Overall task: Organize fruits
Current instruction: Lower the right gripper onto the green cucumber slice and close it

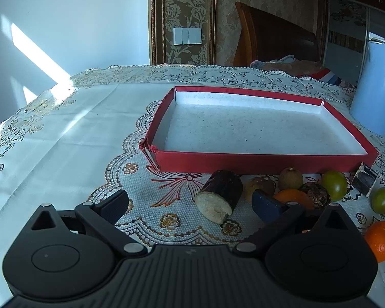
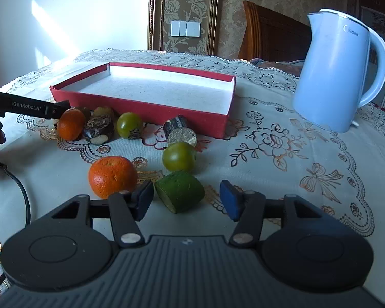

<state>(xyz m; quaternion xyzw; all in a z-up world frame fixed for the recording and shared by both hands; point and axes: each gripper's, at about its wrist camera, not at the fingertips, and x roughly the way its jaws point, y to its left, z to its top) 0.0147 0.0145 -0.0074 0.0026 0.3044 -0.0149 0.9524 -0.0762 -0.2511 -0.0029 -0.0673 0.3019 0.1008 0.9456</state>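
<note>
Fruit lies scattered on the lace tablecloth (image 2: pixel 282 138) in front of a shallow red box (image 1: pixel 259 160), whose white inside holds nothing. The left claw (image 1: pixel 192 204) is spread wide and grips nothing. Just ahead of it, between its fingers and nearer the right one, rests a dark cut cylinder with a pale end (image 1: pixel 220 196). Beyond its right finger sit a brown round fruit (image 1: pixel 260 184), an orange (image 1: pixel 292 196) and a green tomato (image 1: pixel 334 184), all short of the box wall.

The right claw (image 2: pixel 187 200) is also spread, with a green cut chunk (image 2: pixel 179 191) lying between its fingers, close to the left one; whether they touch cannot be told. An orange (image 2: pixel 112 175) sits just ahead of the left finger, a green tomato (image 2: pixel 179 157) straight ahead beyond the chunk. Far ahead to the right stands a pale blue kettle (image 2: pixel 336 77).
</note>
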